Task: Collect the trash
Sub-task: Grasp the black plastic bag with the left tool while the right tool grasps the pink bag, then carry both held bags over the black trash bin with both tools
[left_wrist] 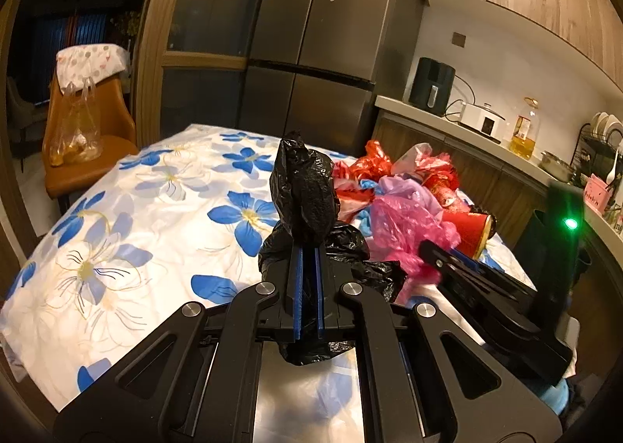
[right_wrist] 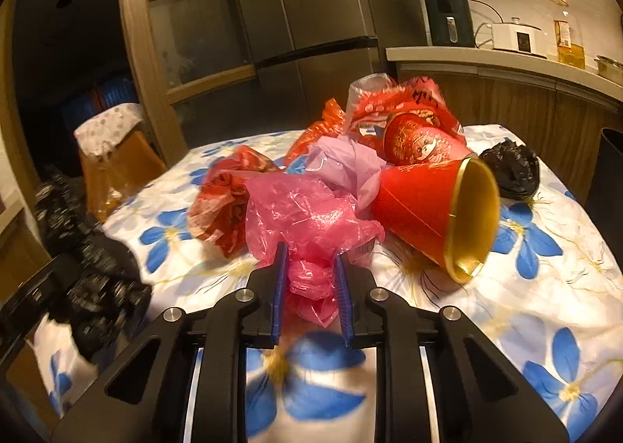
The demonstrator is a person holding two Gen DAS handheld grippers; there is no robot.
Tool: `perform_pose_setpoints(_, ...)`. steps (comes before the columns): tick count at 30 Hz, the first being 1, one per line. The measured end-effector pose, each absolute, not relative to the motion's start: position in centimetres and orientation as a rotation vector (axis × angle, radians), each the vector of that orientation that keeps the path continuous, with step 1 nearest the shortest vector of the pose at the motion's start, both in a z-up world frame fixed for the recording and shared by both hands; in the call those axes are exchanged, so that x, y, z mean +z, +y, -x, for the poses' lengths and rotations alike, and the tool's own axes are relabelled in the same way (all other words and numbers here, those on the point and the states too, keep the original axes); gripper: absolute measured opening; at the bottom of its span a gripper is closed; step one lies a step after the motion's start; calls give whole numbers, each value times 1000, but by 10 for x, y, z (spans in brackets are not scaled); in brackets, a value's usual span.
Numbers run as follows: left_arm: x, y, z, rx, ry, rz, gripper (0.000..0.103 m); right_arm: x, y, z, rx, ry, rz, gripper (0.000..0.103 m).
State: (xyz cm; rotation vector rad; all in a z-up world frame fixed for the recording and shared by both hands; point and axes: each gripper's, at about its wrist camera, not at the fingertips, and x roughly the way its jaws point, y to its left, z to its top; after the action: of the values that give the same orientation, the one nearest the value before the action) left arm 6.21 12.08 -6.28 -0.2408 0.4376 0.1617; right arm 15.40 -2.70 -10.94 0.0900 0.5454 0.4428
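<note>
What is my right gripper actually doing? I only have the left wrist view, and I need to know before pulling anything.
Observer: The right gripper has its two fingers on either side of the pink bag, with a visible gap between them.
Operator: Anything near that bag that might get dragged along?
Observer: A red paper cup with a gold inside lies on its side just right of it, mouth toward the camera.
Operator: Is there more black plastic besides what my left gripper holds?
Observer: Yes, a crumpled black bag sits on the tablecloth beyond the cup, apart from the pile.
</note>
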Motion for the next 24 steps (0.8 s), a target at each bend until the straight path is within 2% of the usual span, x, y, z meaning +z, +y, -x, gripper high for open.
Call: perform_pose_setpoints(24,-48,46,-57,64,423,171,5,-63,-150,-60,410,411,-182,23)
